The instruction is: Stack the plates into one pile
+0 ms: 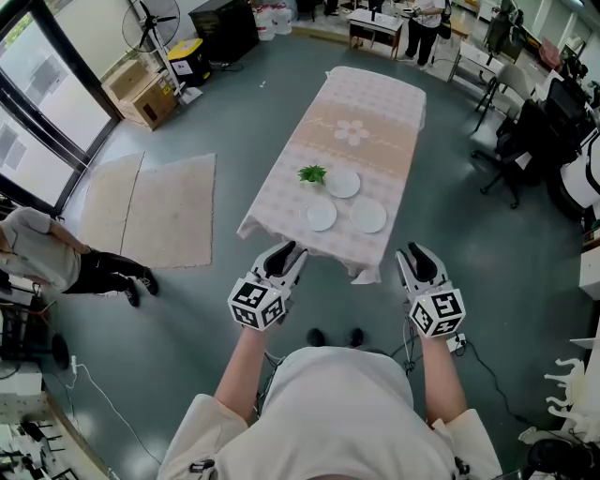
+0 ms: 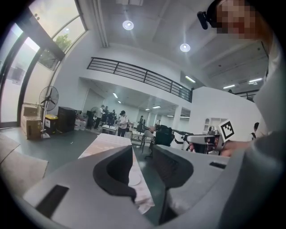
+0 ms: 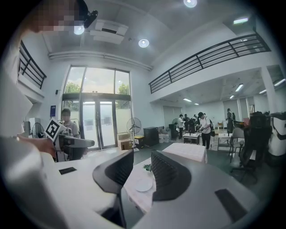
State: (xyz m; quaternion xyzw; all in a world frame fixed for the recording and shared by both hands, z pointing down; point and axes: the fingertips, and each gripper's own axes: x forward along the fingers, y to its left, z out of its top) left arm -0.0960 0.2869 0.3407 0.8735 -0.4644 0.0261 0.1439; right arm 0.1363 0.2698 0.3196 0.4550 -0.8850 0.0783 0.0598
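Observation:
Three white plates lie apart on the near half of a long table (image 1: pixel 361 112) with a pink checked cloth: one further back (image 1: pixel 342 183), one near left (image 1: pixel 321 215), one near right (image 1: pixel 367 216). I stand short of the table's near end. My left gripper (image 1: pixel 286 253) and right gripper (image 1: pixel 414 255) are held side by side in front of me, pointing at the table, both open and empty. In the left gripper view, a plate (image 2: pixel 134 179) shows between the spread jaws of the left gripper (image 2: pixel 143 154). The right gripper (image 3: pixel 142 162) frames another plate (image 3: pixel 144 184) the same way.
A small green plant (image 1: pixel 312 173) stands just left of the far plate. Two rugs (image 1: pixel 150 206) lie on the floor at the left, with a crouching person (image 1: pixel 42 253) beside them. Cardboard boxes (image 1: pixel 141 94) and a fan (image 1: pixel 150 19) stand further back. Office chairs (image 1: pixel 520 141) are right of the table.

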